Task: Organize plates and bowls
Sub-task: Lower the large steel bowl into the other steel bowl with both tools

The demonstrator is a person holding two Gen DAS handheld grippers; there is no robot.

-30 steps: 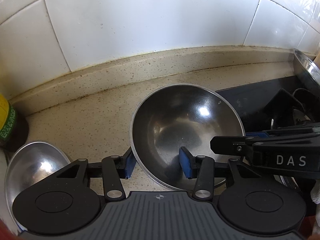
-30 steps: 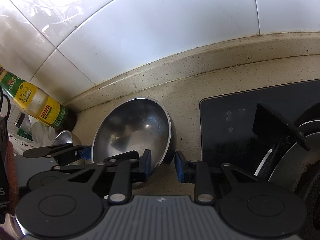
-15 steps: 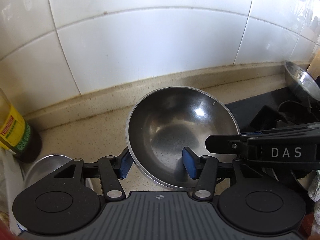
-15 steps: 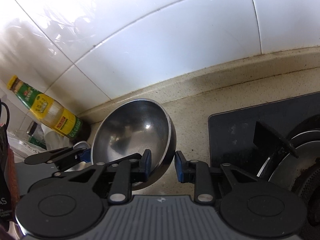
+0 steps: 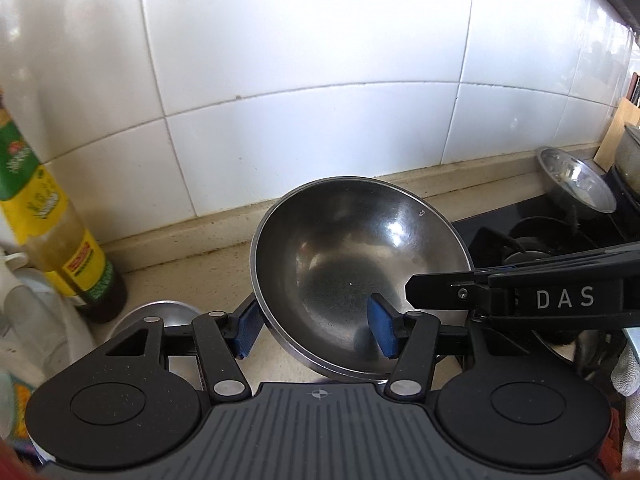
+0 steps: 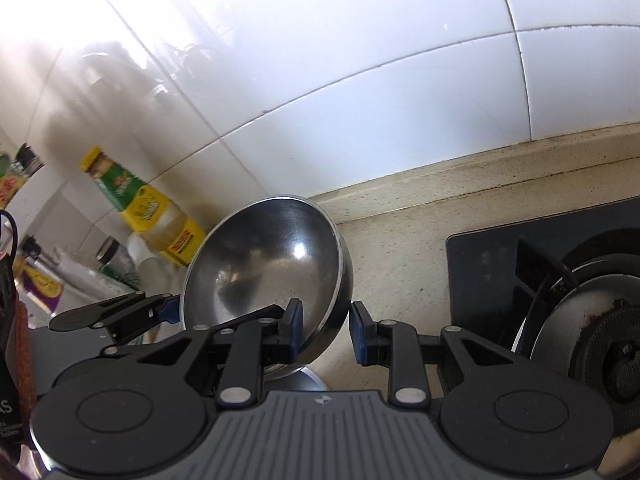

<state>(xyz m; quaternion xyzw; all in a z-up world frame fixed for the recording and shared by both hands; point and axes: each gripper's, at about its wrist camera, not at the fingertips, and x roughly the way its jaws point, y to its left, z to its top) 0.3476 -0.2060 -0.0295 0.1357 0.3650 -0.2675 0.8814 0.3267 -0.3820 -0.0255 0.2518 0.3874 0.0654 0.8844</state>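
Note:
A large steel bowl (image 5: 356, 256) is held tilted above the speckled counter; it also shows in the right wrist view (image 6: 272, 264). My left gripper (image 5: 314, 328) straddles its left rim, one blue pad inside and one outside, and grips it. My right gripper (image 6: 326, 330) straddles its right rim the same way. A smaller steel bowl (image 5: 160, 316) sits on the counter below the left gripper. Another steel bowl (image 5: 574, 178) leans at the far right by the stove.
A green and yellow bottle (image 5: 52, 232) stands at the left by the tiled wall; it also shows in the right wrist view (image 6: 152, 216). A black gas stove (image 6: 560, 280) with a burner lies to the right. Jars and bags crowd the far left.
Both grippers have lifted the large bowl up off the counter and tilted it. The view has risen, showing more wall and the bottle.

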